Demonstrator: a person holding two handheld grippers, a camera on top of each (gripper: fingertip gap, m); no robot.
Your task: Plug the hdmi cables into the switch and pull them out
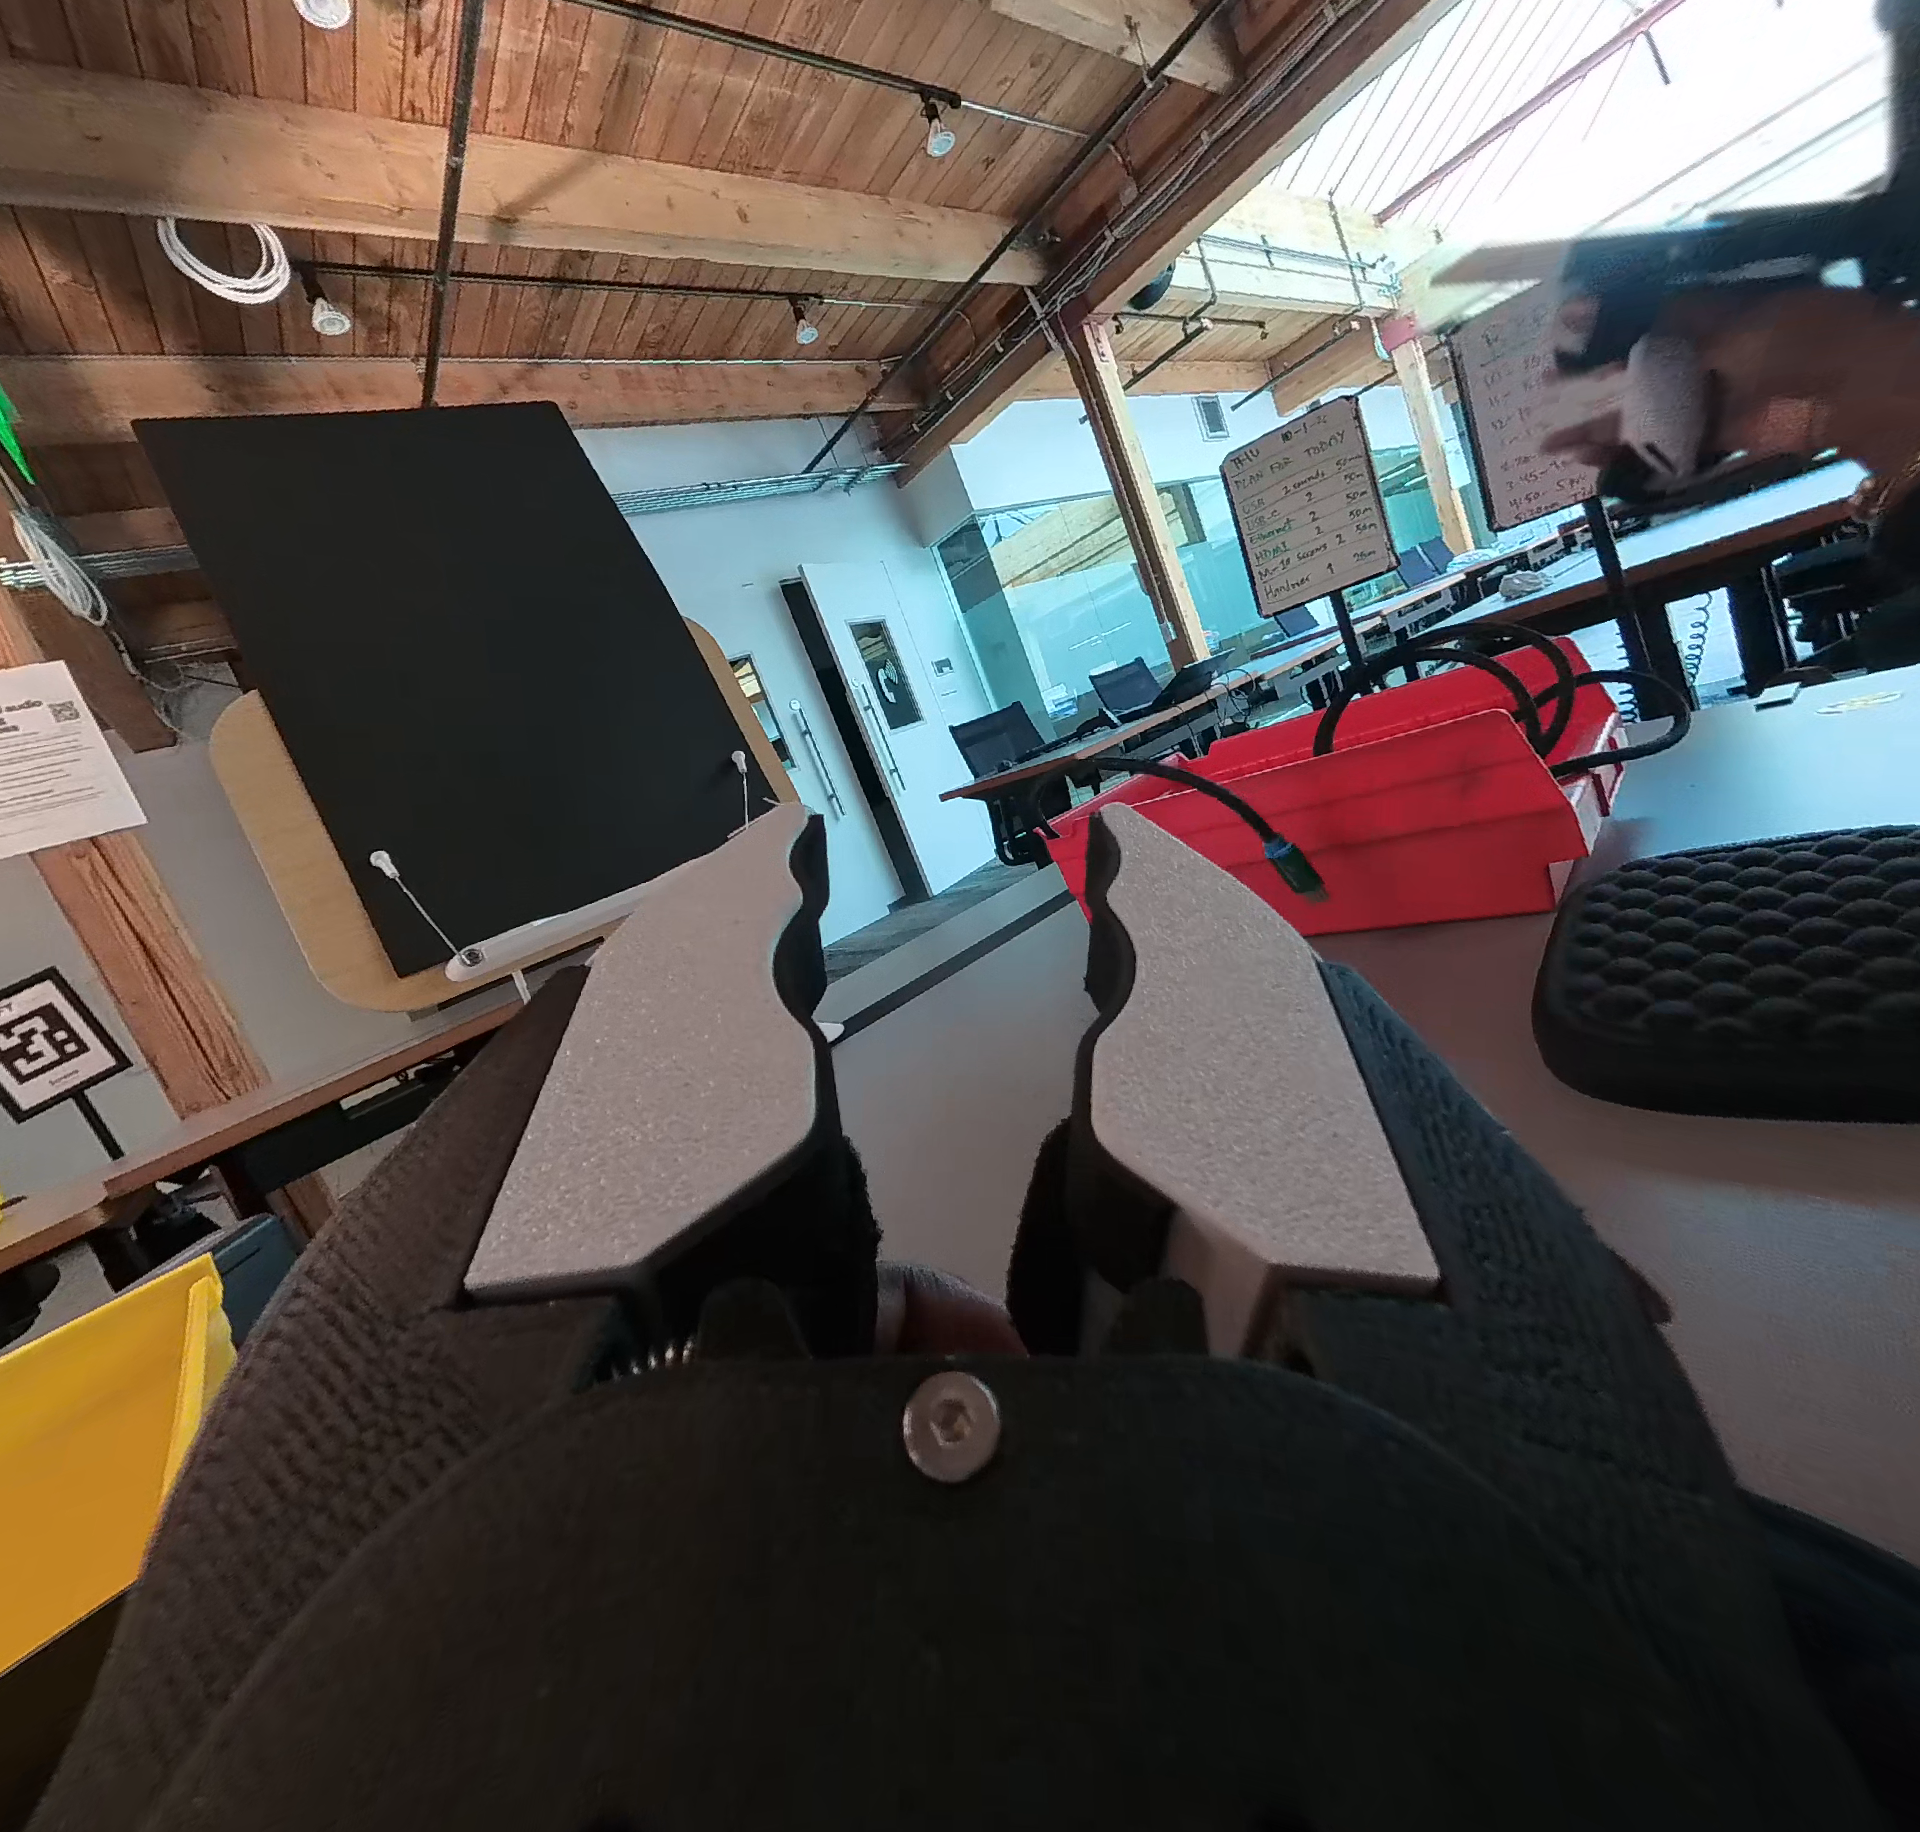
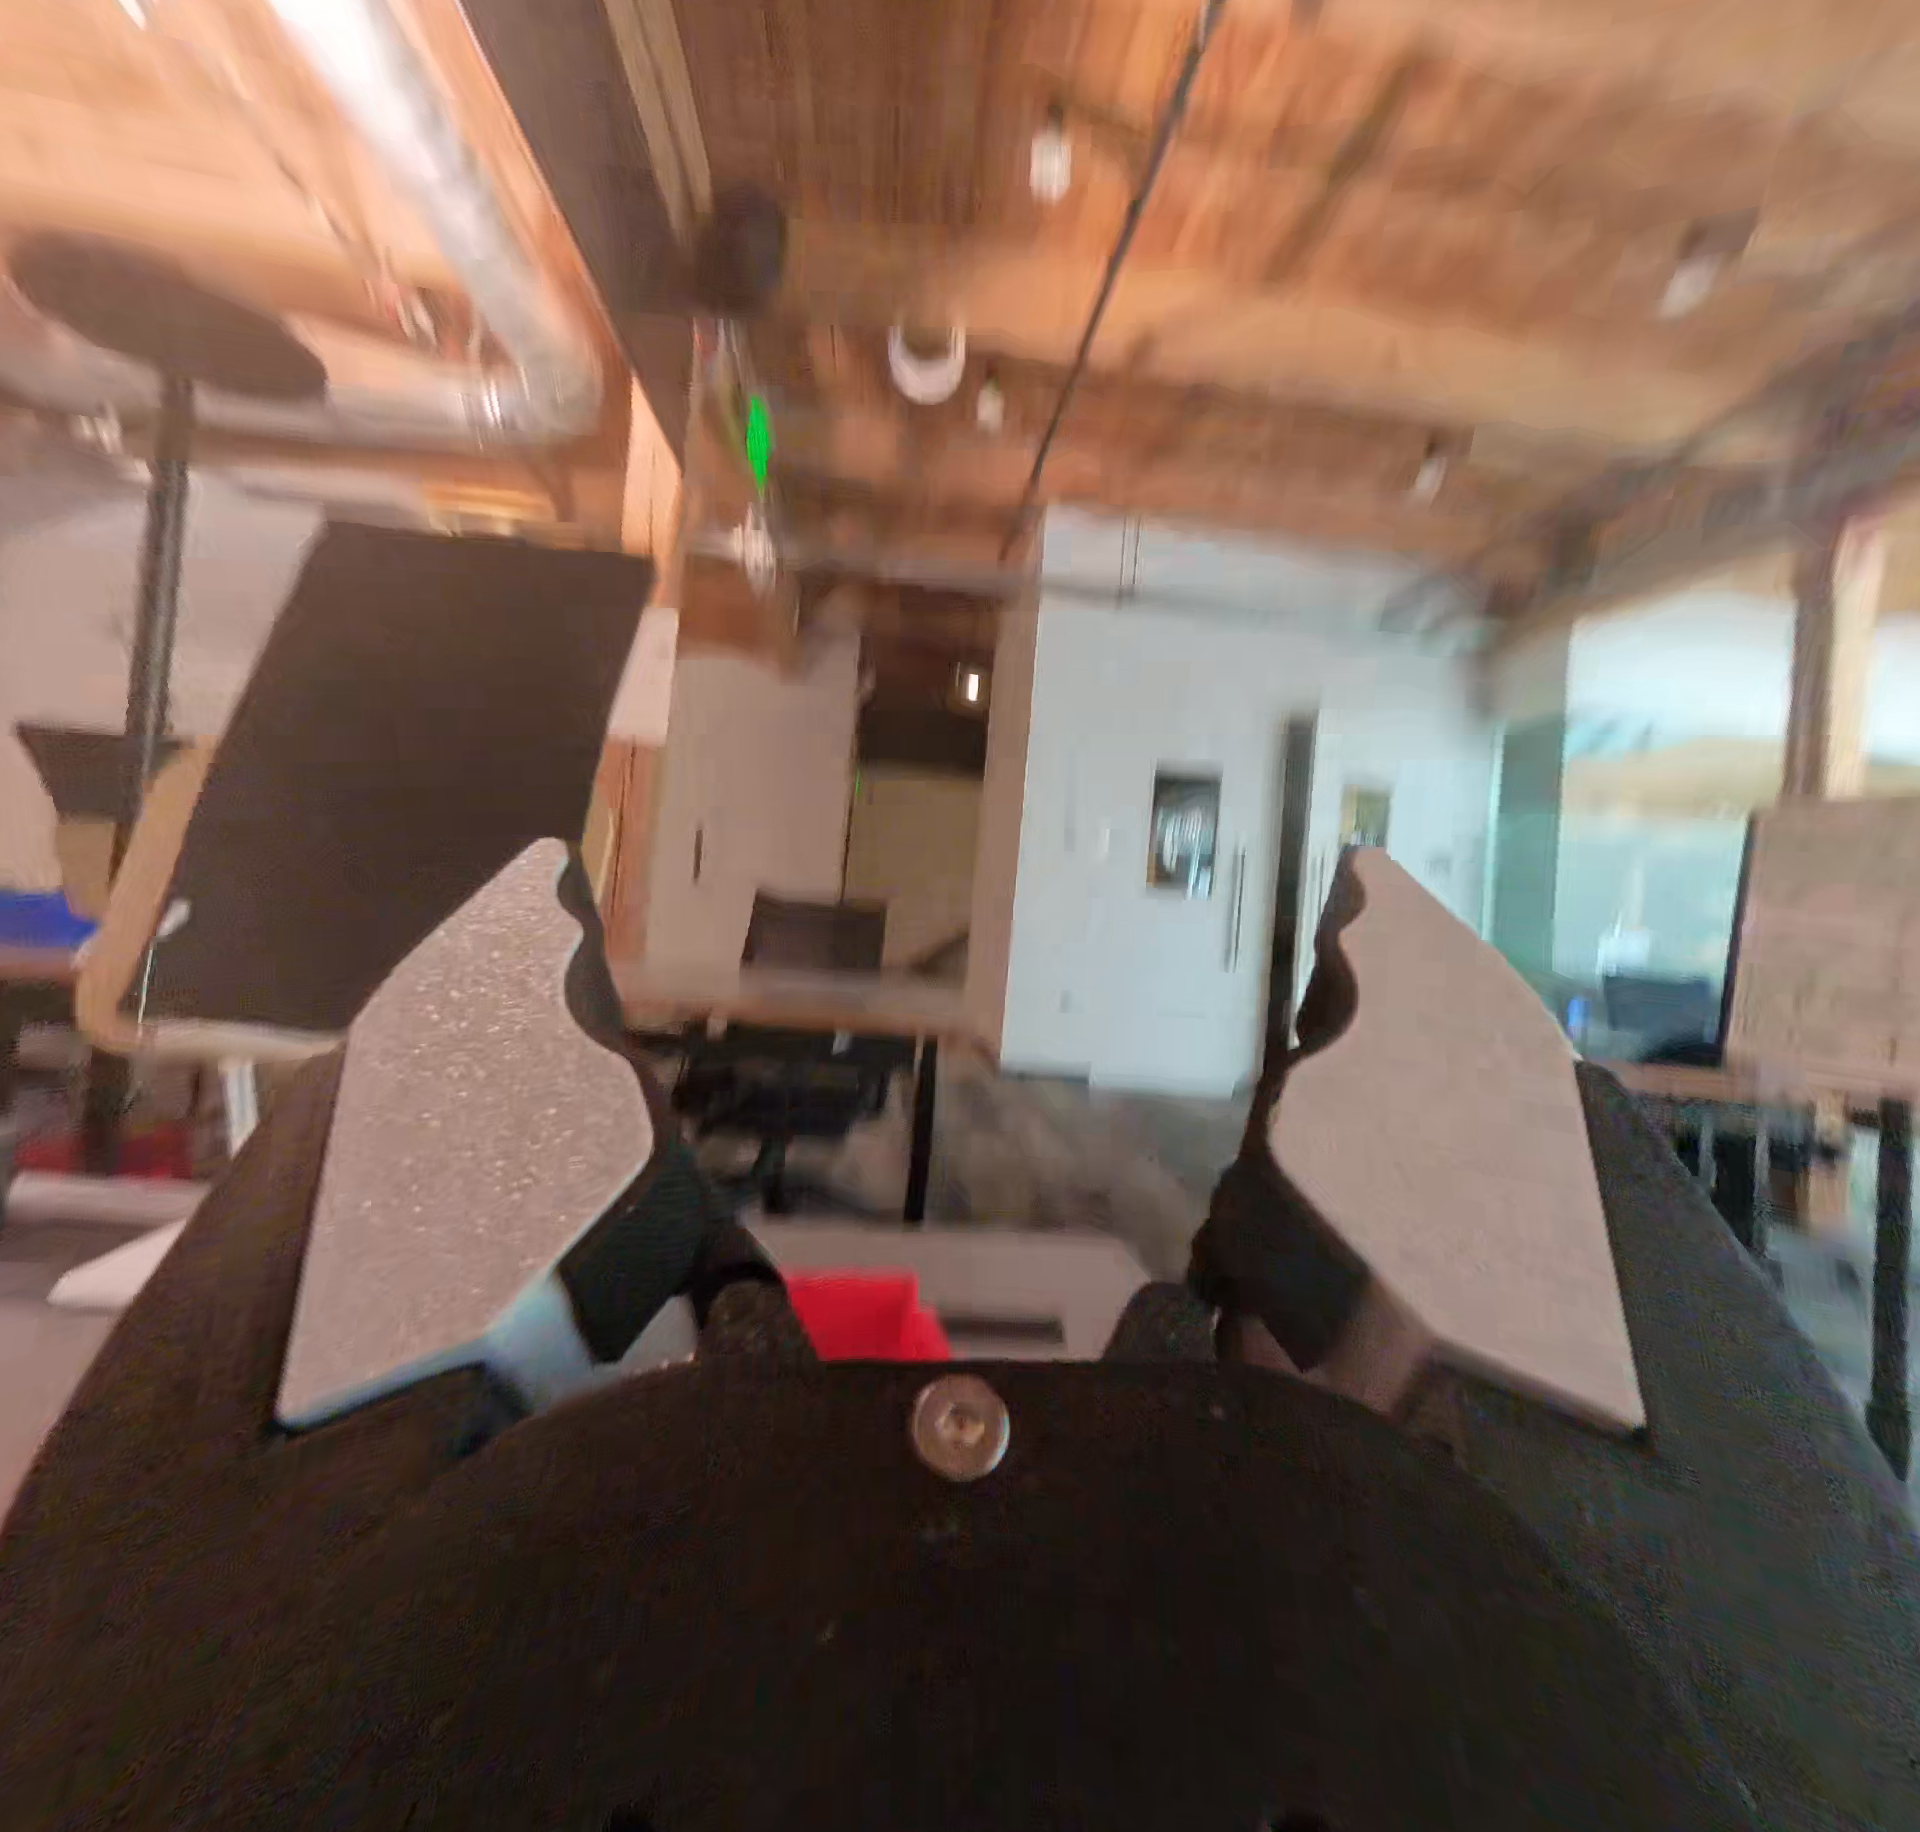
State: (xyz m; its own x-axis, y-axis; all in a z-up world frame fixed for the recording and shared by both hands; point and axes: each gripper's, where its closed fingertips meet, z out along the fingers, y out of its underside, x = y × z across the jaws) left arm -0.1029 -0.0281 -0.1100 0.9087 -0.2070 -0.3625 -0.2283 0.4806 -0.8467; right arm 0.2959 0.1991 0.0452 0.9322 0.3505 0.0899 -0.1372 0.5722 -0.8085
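Tilting upward, both hand-held grippers [image 1: 951, 873] [image 2: 956, 909] empty.

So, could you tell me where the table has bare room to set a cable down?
Bare grey table lies between the left gripper, the red bin and the black mat. The bin is crowded with black cables.

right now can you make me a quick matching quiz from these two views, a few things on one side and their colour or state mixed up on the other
Things:
1. bin
2. cable plug
3. left gripper
4. mat

Colour or state:
a. black, bumpy, lying flat on the table
b. red, with black cables looping out of it
c. open, holding nothing
d. blue-tipped, hanging free in front of the bin

Pairs: 1-b, 2-d, 3-c, 4-a
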